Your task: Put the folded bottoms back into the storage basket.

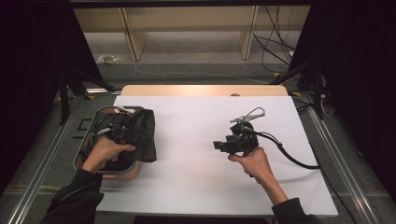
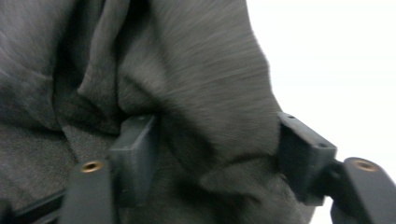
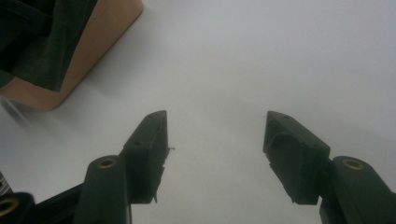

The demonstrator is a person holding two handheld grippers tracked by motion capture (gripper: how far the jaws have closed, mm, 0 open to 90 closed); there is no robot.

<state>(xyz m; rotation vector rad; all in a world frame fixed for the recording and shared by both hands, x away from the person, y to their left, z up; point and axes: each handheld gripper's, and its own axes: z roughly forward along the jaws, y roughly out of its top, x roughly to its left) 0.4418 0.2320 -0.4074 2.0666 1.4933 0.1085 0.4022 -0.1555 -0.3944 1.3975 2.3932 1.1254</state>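
So the work here is getting a dark grey garment packed into a tan basket with a grey rim, sitting at the left edge of the white table. The cloth is bunched up in the basket, with a good chunk of it draped over the right-hand wall and hanging onto the table side.

The left gripper is right on top of the pile. In the left gripper view its jaws stand apart with a fold of the fabric lying between them, and as far as I can see the pads aren't pinching it, so I'd call that a release: cloth dropped, claw loosened off. The picture is blurry, so the exact contact is hard to judge.

The right gripper is parked well apart from all that, hovering over bare table in the middle. Its jaws are spread wide with nothing between them, pointing toward the basket corner.

My read: we're at the tail end of the stuffing step. The next move probably calls for grabbing the overhanging flap and tucking it inside the rim, and the right gripper is free for it. It needs a pinch on cloth only, not on the basket wall.
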